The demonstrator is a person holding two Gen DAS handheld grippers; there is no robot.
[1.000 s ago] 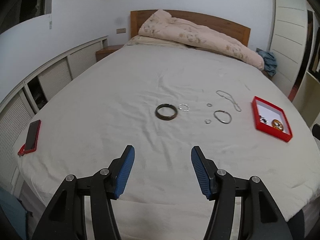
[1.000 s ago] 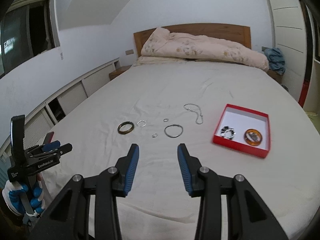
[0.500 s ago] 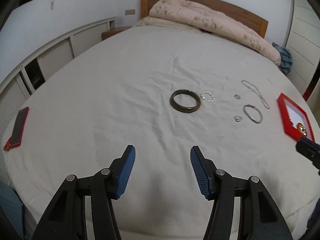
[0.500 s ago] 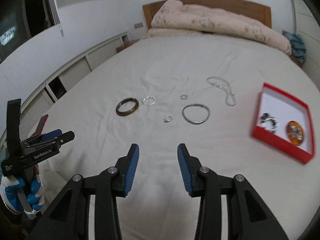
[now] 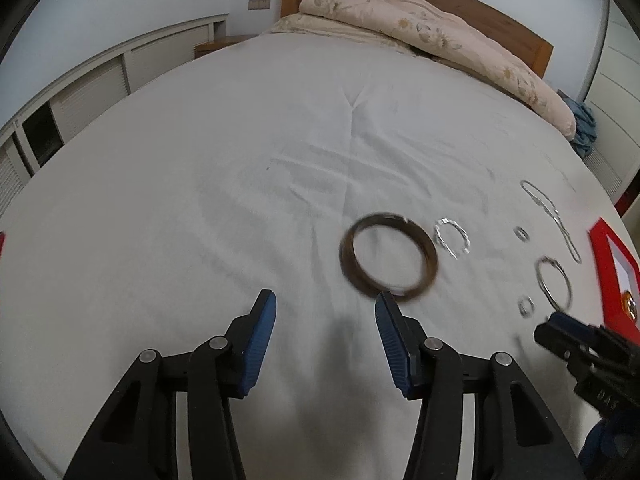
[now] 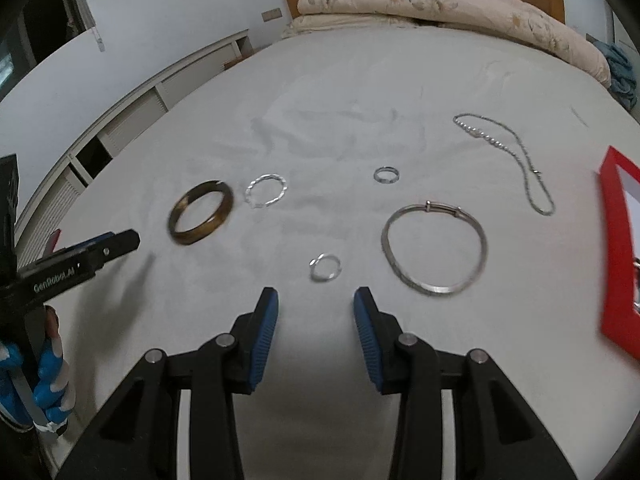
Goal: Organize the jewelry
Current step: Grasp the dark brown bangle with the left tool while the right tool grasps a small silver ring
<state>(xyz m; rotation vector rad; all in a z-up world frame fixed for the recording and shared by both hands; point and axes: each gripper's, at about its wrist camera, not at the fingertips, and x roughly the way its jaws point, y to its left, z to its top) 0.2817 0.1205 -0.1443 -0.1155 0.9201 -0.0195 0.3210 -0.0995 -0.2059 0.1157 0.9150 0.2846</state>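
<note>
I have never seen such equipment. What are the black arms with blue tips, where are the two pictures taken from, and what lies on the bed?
No robot is here: a person holds one pair of tongs in each hand. Each picture comes from a camera on one pair, looking along its blue pads. In the left view the left tongs stand open and empty, just short of a brown bangle. In the right view the right tongs are open and empty too, close to a small ring. On the bed sheet also lie a silver bangle, a twisted silver ring, another ring and a chain. A red box sits at the right.
</note>
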